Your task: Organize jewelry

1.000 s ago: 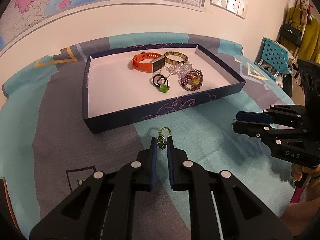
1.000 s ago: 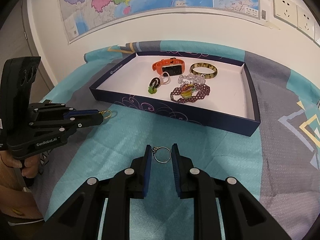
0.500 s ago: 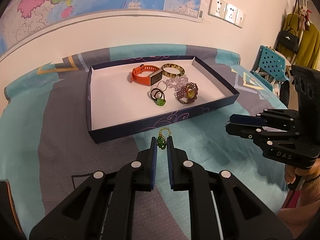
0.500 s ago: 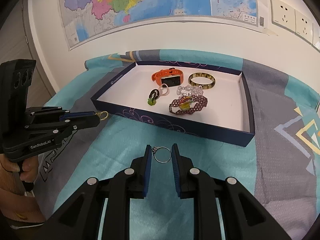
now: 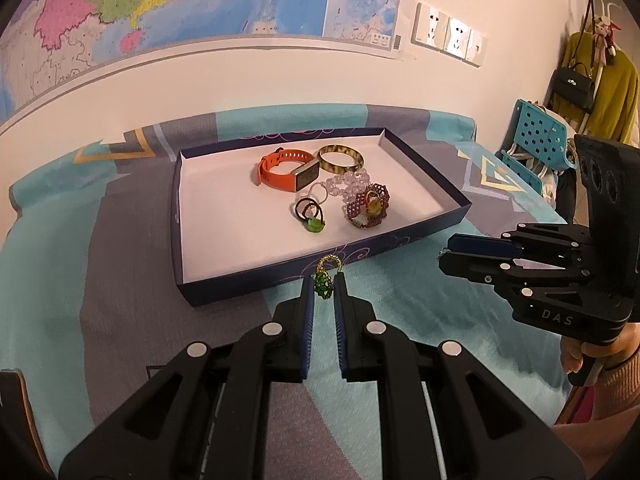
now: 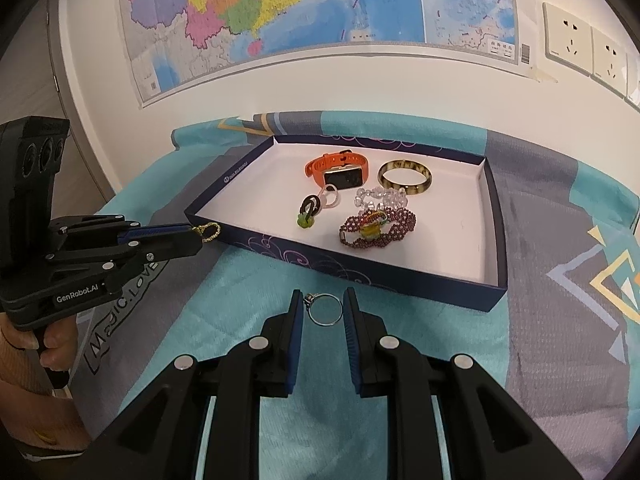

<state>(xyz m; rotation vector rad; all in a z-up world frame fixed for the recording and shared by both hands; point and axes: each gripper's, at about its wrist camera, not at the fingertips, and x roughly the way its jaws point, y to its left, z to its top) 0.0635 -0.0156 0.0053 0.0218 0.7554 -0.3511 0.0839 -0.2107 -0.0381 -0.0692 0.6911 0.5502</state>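
My left gripper (image 5: 323, 286) is shut on a green beaded ring (image 5: 323, 283) with a gold loop, held above the cloth just before the dark blue tray (image 5: 240, 286); it also shows in the right wrist view (image 6: 208, 232). My right gripper (image 6: 322, 304) is shut on a thin silver ring (image 6: 326, 309), held in front of the tray's near wall (image 6: 360, 276). The tray holds an orange watch (image 5: 286, 168), a brown bangle (image 5: 341, 158), a clear bead bracelet (image 5: 348, 180), a purple bead bracelet (image 5: 368, 202) and a black hair tie (image 5: 310, 214).
The tray lies on a teal and grey patterned cloth (image 5: 100, 264). A wall with a map (image 6: 280, 8) and sockets (image 6: 568, 36) stands behind. A blue chair (image 5: 536, 140) and hanging clothes are at the far right in the left wrist view.
Both grippers have risen and drawn back a little from the tray with their rings still held. The tray's contents have not moved.
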